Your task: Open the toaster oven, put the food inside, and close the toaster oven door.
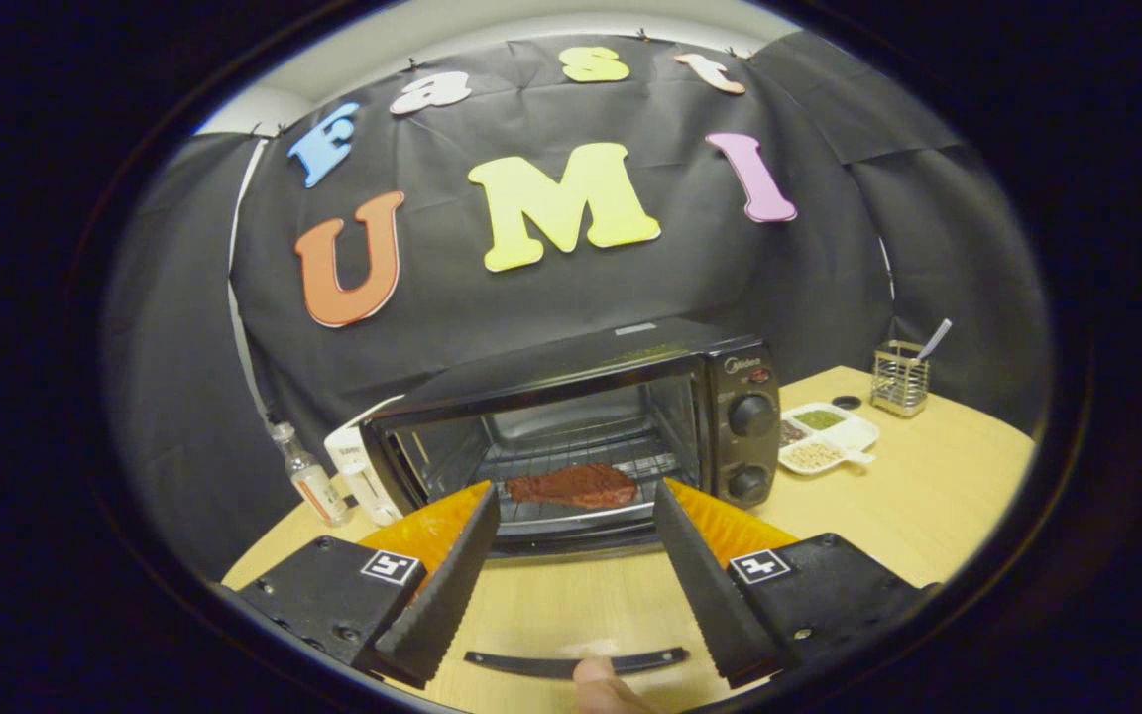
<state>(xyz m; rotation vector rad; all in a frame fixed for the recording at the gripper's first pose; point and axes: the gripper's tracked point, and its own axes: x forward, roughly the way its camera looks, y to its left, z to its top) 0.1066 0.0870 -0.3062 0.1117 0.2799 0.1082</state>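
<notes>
The black toaster oven (611, 426) stands on the light wooden table (928, 496) with its door swung down. A reddish-brown slab of meat (571, 485) lies on the wire rack (571, 451) inside the cavity. The gripper (576, 516) is released, its fingers spread wide and holding nothing, tips just short of the oven opening, with the meat beyond and between them. A divided white dish of seasonings (827, 436) sits just beside the oven's knob side. A small clear bottle (311, 481) stands near the other side

Black toaster oven (571, 436) open; brown steak (571, 486) on rack inside.
</notes>
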